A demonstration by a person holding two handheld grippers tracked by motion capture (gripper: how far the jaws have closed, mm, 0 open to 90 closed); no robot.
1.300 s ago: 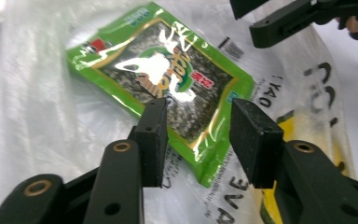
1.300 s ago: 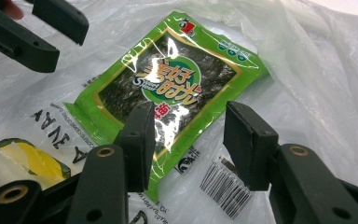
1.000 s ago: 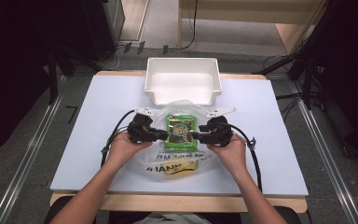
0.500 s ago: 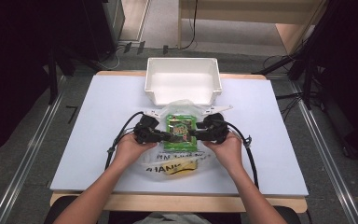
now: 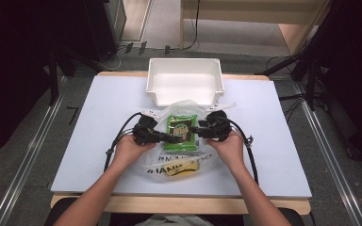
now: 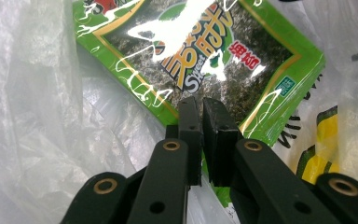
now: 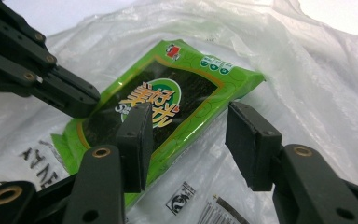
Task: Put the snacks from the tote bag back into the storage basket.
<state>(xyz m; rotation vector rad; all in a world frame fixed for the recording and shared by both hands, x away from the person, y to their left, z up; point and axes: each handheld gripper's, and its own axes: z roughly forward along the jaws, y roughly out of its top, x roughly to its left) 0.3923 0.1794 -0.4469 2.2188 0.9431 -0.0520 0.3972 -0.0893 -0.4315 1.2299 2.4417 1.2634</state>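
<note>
Left gripper (image 5: 172,138) just closed, pinching the plastic bag (image 5: 155,155) over the green seaweed packet (image 5: 183,133) at frame centre; right gripper (image 5: 194,130) jaws apart.

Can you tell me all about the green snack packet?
The green snack packet is a flat, shiny foil pouch with a dark seaweed picture, gold trim and bright lettering. It lies on a crinkly clear plastic bag, near the white bin. The left tool has just been closing at its edge; the right tool stands open across its corner.

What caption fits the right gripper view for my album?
Open right gripper straddling a green seaweed snack packet on a clear plastic bag.
</note>
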